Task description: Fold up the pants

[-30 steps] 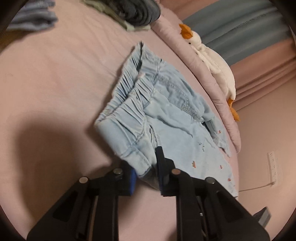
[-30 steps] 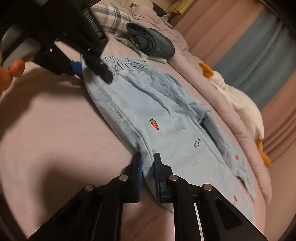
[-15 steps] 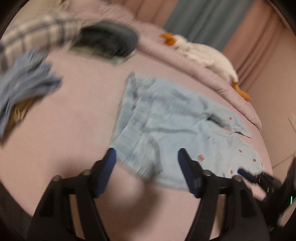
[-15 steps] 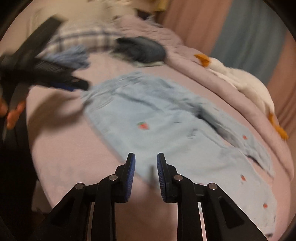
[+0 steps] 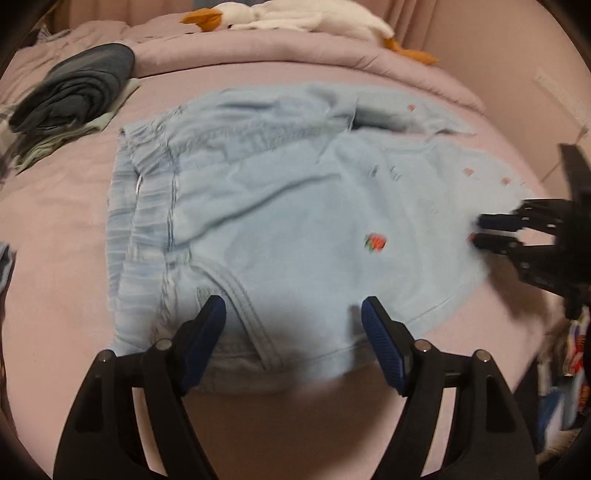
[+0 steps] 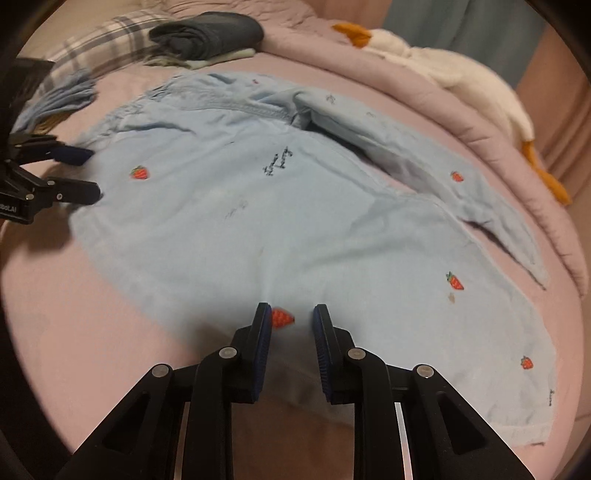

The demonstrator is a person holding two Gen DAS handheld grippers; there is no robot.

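On the pink bedsheet (image 6: 92, 332) the light-blue pants (image 6: 295, 206) lie spread nearly flat, waistband end toward the left gripper, legs running off toward the far right, with the upper leg lying partly folded over beside the lower one. Small red strawberry marks (image 6: 139, 172) are scattered across the fabric (some blurred in the left wrist view).

Left gripper (image 5: 293, 314): jaws have just been opening and stand wide, spanning the near hem edge of the pants (image 5: 295, 229) by the waistband, with cloth below the gap but not pinched; released.

Right gripper (image 6: 291, 321): jaws narrowly parted, having just eased apart, over the pants' near edge; a strawberry shows in the gap, pads not pressing on cloth.

Beyond the pants, a folded dark garment (image 6: 207, 33) sits on a paler folded stack. Behind the pants a white plush goose (image 6: 461, 74) with an orange beak lies on the rolled pink duvet (image 6: 498, 147).
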